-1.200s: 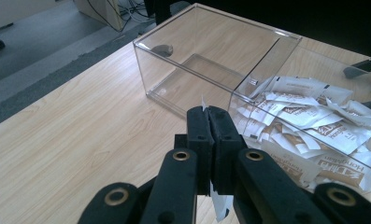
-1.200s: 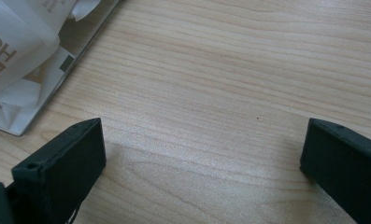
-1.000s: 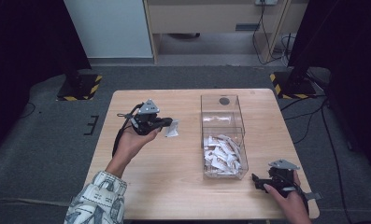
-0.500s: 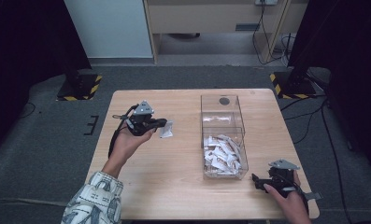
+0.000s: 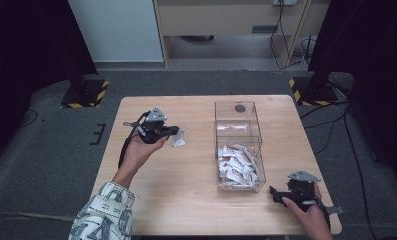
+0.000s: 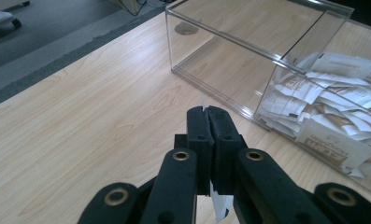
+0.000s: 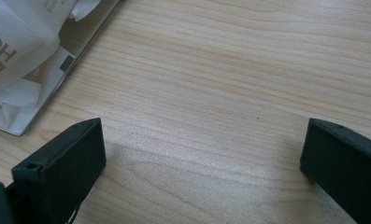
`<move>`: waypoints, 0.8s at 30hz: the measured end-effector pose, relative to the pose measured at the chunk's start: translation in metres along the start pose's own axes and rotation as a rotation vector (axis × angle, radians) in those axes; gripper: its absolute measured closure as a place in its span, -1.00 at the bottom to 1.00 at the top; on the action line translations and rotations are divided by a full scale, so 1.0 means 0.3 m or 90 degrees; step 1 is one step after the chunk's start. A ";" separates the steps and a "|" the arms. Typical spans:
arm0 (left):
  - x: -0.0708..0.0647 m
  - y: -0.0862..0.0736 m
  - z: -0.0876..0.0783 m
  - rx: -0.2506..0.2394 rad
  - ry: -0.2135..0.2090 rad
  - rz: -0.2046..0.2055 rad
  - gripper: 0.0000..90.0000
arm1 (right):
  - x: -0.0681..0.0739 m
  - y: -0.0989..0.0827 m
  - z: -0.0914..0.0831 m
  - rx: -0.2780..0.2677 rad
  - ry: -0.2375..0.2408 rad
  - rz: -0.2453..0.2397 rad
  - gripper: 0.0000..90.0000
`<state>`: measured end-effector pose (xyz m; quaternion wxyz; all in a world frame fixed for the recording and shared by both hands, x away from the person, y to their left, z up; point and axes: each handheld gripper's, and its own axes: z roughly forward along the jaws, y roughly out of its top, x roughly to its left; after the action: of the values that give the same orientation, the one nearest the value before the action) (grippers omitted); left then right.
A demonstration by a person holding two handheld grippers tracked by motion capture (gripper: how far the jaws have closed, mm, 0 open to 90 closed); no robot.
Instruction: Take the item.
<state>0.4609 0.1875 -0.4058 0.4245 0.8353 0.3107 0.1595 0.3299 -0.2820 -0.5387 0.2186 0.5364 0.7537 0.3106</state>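
My left gripper [image 5: 175, 131] is held over the left half of the wooden table [image 5: 186, 205], pointing right toward a clear plastic box [image 5: 216, 131]. It is shut on a small white packet [image 5: 178, 138], whose lower end hangs beneath the closed jaws [image 6: 220, 207] in the left gripper view. The box's near compartment holds several white packets [image 5: 238, 162]; its far compartment is bare. My right gripper [image 5: 275, 192] rests low at the table's near right corner, open, with only bare wood between its fingers [image 7: 202, 154].
In the left gripper view the box [image 6: 230, 56] lies just ahead and to the right, its packets [image 6: 332, 107] heaped behind the clear wall. A black disc [image 5: 240, 108] sits in the far compartment. Dark floor and striped stand bases [image 5: 86, 95] surround the table.
My left gripper has drifted slightly to the left, away from the box, with the packet still in it. The right hand has stayed put.
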 end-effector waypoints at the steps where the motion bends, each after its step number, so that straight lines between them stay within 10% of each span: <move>1: 0.002 -0.001 0.005 0.002 0.000 0.000 0.95 | 0.000 0.000 0.000 0.000 0.000 0.000 -0.99; 24: 0.062 -0.047 0.135 0.039 0.013 -0.012 0.95 | 0.000 0.000 0.000 0.000 0.000 0.000 -0.99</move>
<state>0.4911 0.1812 -0.4409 0.3970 0.8434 0.3277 0.1541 0.3299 -0.2820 -0.5387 0.2185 0.5364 0.7537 0.3105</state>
